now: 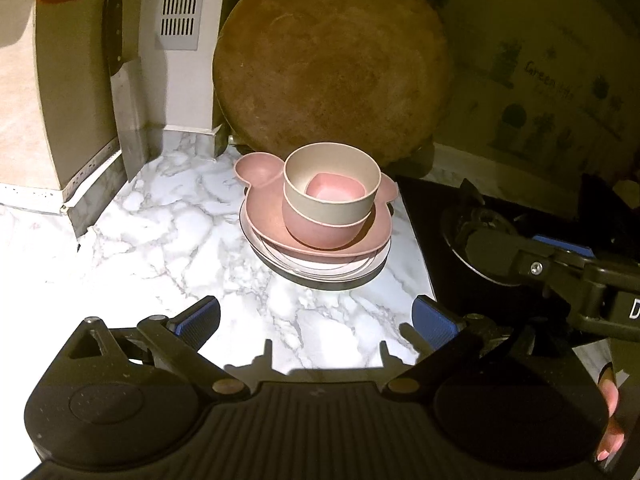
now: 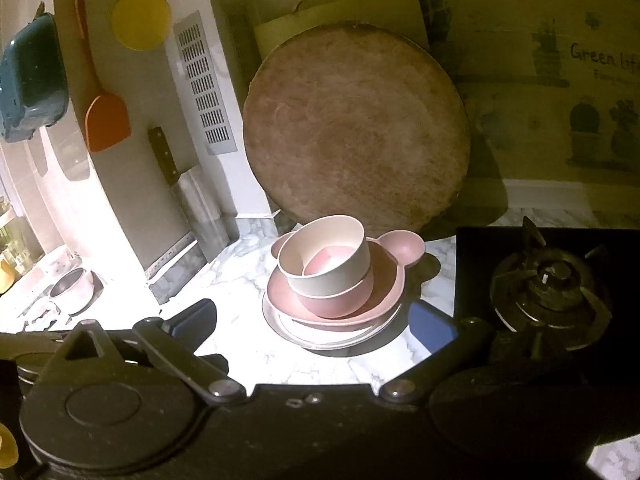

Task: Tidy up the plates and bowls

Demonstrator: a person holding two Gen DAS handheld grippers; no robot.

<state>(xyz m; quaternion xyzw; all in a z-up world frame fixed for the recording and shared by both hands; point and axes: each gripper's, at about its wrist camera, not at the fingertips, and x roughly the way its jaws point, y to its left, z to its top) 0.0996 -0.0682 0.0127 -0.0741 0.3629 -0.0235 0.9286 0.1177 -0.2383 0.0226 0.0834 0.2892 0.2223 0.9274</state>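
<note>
Nearest in each wrist view are that tool's own blue-padded fingers, spread wide with only bare marble counter between them: the left gripper and the right gripper both stand apart and hold nothing. Only the left view shows the other tool, reaching in from the right over the dark stove, with fingertips of a hand at the lower right edge. Just beyond the fingers sits the stack: a pale flat plate at the bottom, a pink eared plate on it, a pink bowl in that, a cream bowl nested inside, and a small pink square dish within. Behind the stack a round wooden chopping board leans upright against the wall. A cleaver hangs at left. Only the right view shows the gas burner, an orange spatula, a yellow disc, a teal container and a small pot far left.
</note>
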